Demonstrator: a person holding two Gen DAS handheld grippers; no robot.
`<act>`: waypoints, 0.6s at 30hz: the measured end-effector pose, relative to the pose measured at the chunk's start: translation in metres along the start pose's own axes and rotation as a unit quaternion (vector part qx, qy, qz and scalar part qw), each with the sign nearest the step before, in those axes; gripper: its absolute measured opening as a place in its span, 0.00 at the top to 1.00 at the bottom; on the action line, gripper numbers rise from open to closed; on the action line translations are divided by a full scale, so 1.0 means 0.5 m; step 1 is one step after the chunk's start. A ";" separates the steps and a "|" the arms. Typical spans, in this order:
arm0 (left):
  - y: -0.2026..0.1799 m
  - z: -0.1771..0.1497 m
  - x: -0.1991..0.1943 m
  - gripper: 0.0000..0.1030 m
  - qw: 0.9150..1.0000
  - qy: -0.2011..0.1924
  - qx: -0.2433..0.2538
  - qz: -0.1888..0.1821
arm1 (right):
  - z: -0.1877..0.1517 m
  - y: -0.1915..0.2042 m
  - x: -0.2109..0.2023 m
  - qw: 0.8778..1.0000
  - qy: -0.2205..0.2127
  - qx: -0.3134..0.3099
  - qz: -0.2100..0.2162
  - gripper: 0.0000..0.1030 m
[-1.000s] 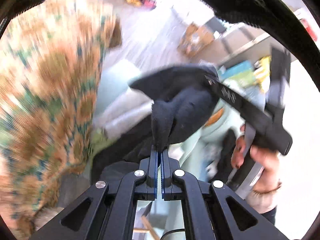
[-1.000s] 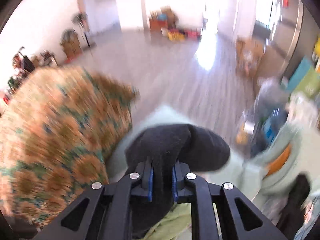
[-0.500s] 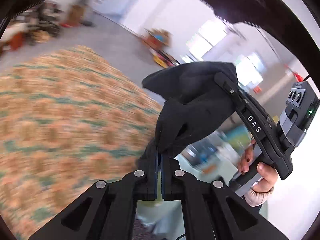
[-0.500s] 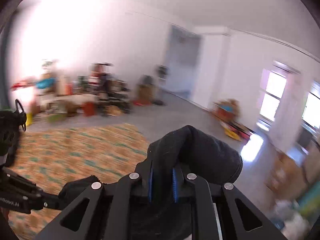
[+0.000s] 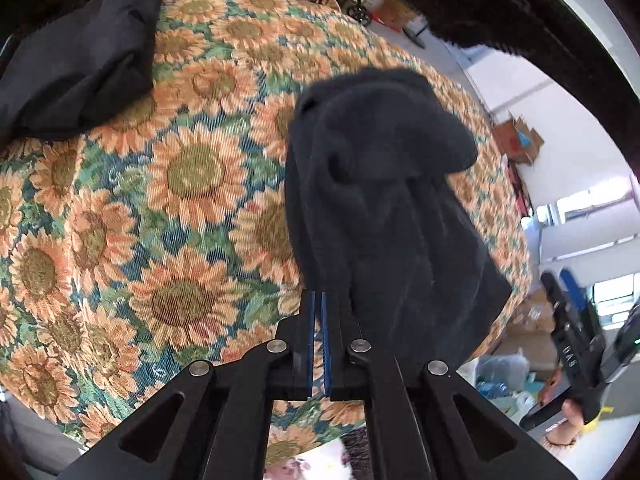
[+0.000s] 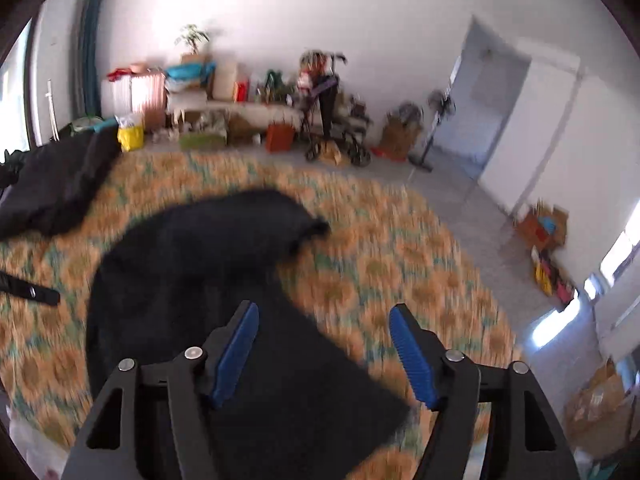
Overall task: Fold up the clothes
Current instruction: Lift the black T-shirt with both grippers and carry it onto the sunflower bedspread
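Note:
A black garment (image 5: 384,200) hangs bunched over my left gripper (image 5: 318,300), whose jaws are shut on its edge, above the sunflower-patterned tablecloth (image 5: 160,200). In the right wrist view the same black garment (image 6: 192,280) lies spread over the tablecloth (image 6: 400,264). My right gripper (image 6: 324,344) is open above it, blue pads apart, holding nothing. The right gripper also shows at the right edge of the left wrist view (image 5: 576,344), held in a hand.
A second dark folded garment (image 5: 80,52) lies at the table's far left, also in the right wrist view (image 6: 52,184). Boxes, a walker and clutter (image 6: 320,120) line the far wall. Cardboard boxes (image 5: 520,140) stand on the floor beyond the table edge.
Both grippers swung over the sunflower table with the black garment. My right gripper opened and let go of the garment. The left stays shut on it.

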State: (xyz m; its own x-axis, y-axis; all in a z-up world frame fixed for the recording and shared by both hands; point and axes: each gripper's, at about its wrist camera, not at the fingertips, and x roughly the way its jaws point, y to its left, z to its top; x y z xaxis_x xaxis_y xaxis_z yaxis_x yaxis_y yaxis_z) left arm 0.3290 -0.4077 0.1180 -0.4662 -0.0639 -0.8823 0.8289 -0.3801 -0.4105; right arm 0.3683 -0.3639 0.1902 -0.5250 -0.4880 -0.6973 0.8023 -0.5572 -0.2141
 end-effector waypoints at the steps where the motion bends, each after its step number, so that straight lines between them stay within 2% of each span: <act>1: -0.006 -0.005 0.000 0.97 1.000 -0.005 0.012 0.011 | -0.041 -0.029 0.000 1.000 0.015 0.021 0.000 0.29; 4: -0.044 -0.018 0.008 0.97 0.998 -0.024 0.052 0.033 | -0.144 -0.095 0.003 0.994 0.053 0.095 0.014 0.29; 7: -0.072 -0.023 0.037 0.97 0.997 -0.019 0.060 0.038 | -0.240 -0.148 0.012 0.980 0.084 0.176 0.040 0.30; 9: -0.079 -0.029 0.048 0.97 0.997 -0.016 0.065 0.038 | -0.277 -0.157 0.020 0.972 0.094 0.208 0.051 0.30; 11: -0.091 -0.045 0.056 0.97 0.997 -0.014 0.069 0.027 | -0.288 -0.149 0.027 0.968 0.095 0.222 0.065 0.30; 13: -0.106 -0.065 0.057 0.97 0.997 -0.013 0.076 0.000 | -0.295 -0.138 0.022 0.968 0.095 0.218 0.080 0.30; 17: -0.127 -0.091 0.056 0.97 0.996 -0.013 0.078 -0.034 | -0.294 -0.113 0.045 0.969 0.107 0.209 0.079 0.33; 18: -0.130 -0.092 0.058 0.97 0.996 -0.013 0.080 -0.029 | -0.292 -0.111 0.050 0.968 0.107 0.211 0.079 0.33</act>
State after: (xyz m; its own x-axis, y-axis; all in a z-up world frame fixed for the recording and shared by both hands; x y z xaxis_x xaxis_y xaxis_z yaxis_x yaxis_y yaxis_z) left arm 0.2755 -0.3425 0.1084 -0.5220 -0.0601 -0.8509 0.7413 -0.5253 -0.4177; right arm 0.3519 -0.2469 0.0847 -0.2988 -0.4646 -0.8336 0.6562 -0.7342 0.1740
